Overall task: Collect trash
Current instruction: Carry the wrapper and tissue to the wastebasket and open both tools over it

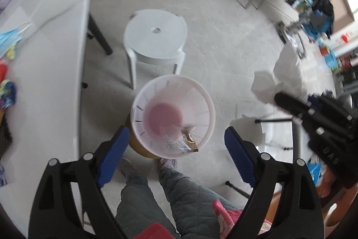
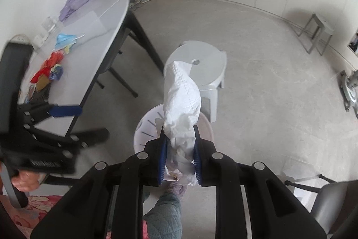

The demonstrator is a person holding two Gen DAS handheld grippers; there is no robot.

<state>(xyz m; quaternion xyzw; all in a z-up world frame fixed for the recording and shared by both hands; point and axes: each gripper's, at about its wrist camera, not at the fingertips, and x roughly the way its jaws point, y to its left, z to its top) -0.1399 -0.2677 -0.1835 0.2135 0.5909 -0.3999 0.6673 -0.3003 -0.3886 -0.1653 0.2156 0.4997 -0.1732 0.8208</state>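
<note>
right gripper (image 2: pixel 180 156) jaws clamped on crumpled tissue (image 2: pixel 181 100) over the bin (image 1: pixel 173 118); left gripper (image 1: pixel 176 156) jaws apart, empty. risk: the long tissue drapes over the rim and falls outside.

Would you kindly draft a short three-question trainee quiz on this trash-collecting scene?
1. True or false: the left tongs are shut on a wrapper.
2. What do the right tongs hold?
A) blue mask B) crumpled white tissue C) red wrapper
3. Fill in: wrappers already lie inside the white ____ on the floor.

Key:
1. False; they are open and empty above the bin.
2. B, the crumpled white tissue.
3. bin.
</note>
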